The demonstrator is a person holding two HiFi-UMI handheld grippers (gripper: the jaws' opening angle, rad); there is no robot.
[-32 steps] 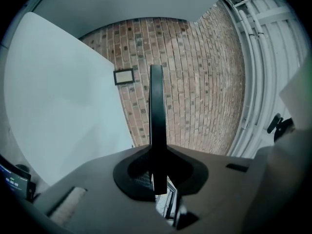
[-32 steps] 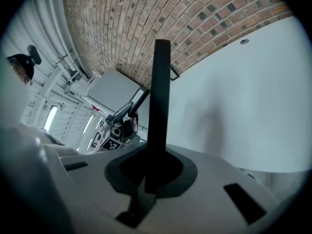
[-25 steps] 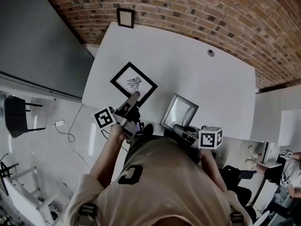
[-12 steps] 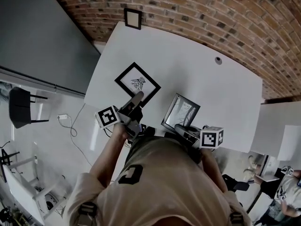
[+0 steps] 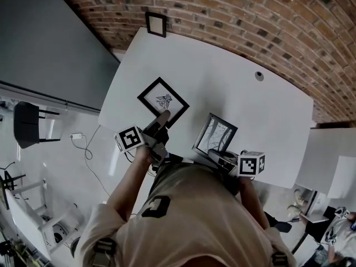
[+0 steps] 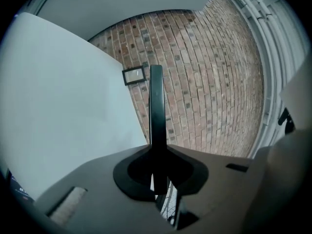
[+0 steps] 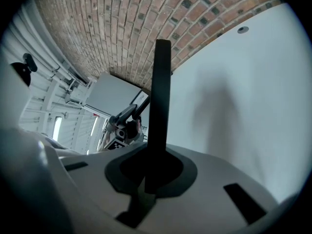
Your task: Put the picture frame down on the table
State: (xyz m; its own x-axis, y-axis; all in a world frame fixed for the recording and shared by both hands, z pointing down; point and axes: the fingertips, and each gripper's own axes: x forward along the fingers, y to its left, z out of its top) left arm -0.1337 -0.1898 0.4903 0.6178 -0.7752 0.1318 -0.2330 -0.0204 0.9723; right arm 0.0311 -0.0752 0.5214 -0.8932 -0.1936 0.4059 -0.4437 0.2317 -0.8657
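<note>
A black picture frame [image 5: 163, 100] with a drawing hangs over the near left part of the white table [image 5: 245, 99]. My left gripper [image 5: 162, 116] is shut on its near corner. In the left gripper view this frame [image 6: 156, 106] runs edge-on out of the shut jaws. A second, grey-edged picture frame [image 5: 215, 133] stands tilted over the table's near edge, and my right gripper [image 5: 216, 153] is shut on its lower rim. It shows edge-on [image 7: 160, 101] in the right gripper view. Whether either frame touches the table I cannot tell.
A third small frame [image 5: 156, 24] leans against the brick wall [image 5: 250, 21] at the table's far left edge; it also shows as a small frame [image 6: 134, 75] in the left gripper view. A round cable hole [image 5: 258, 75] is far right. A dark chair [image 5: 28, 124] and a cable lie on the floor left.
Both grippers have carried their frames a little further out over the table and slightly lower. Both grips are unchanged.
</note>
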